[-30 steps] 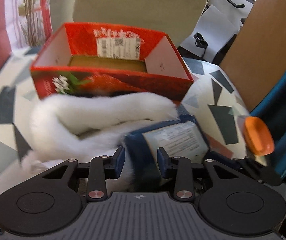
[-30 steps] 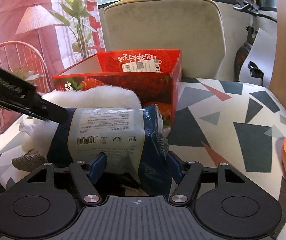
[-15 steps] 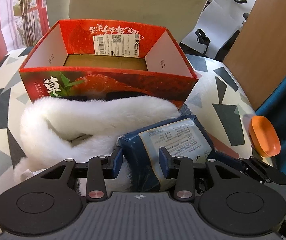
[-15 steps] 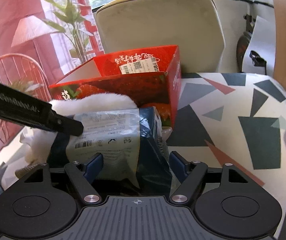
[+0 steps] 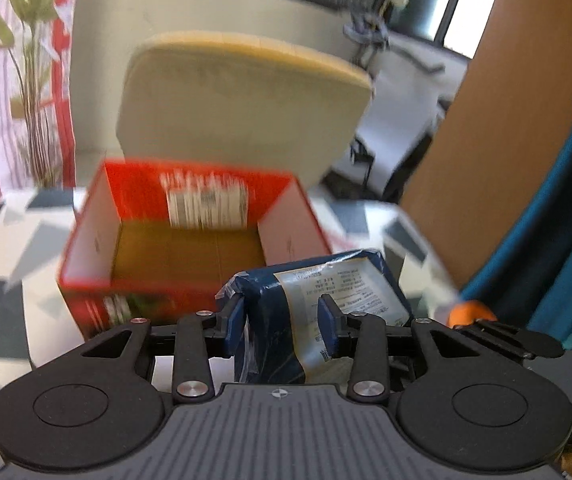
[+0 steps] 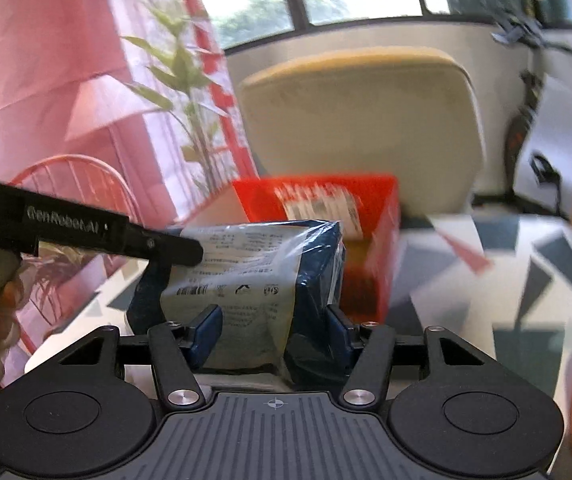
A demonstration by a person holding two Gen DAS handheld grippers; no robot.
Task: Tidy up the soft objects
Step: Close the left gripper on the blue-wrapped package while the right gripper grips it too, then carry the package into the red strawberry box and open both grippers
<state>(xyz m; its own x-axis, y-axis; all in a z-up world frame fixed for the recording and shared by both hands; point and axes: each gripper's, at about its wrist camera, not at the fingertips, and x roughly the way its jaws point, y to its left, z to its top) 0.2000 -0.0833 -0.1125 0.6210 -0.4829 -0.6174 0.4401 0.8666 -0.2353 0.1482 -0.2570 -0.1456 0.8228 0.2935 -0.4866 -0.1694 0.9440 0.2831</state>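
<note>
Together, the left gripper [image 5: 282,314] and right gripper [image 6: 274,330] each clamp the same dark blue plastic-wrapped package [image 6: 254,280], held up off the patterned tabletop [image 6: 526,280] before the open red box [image 5: 190,240] near its far edge.

Left gripper [image 5: 282,314]: its blue pads are pressing both sides of the package, which is sitting between them.
Package [image 5: 318,300]: a navy plastic-wrapped bundle with a white printed label is being held raised, just in front of the box's near right corner.
Red box [image 5: 190,240]: it is standing open on the patterned tabletop [image 5: 2,280], showing a bare brown floor and a white label on its far wall.
Chair [image 5: 242,104]: a beige backrest is rising behind the box.
Orange object [image 5: 470,312]: it is peeking out near the table's right edge.
</note>
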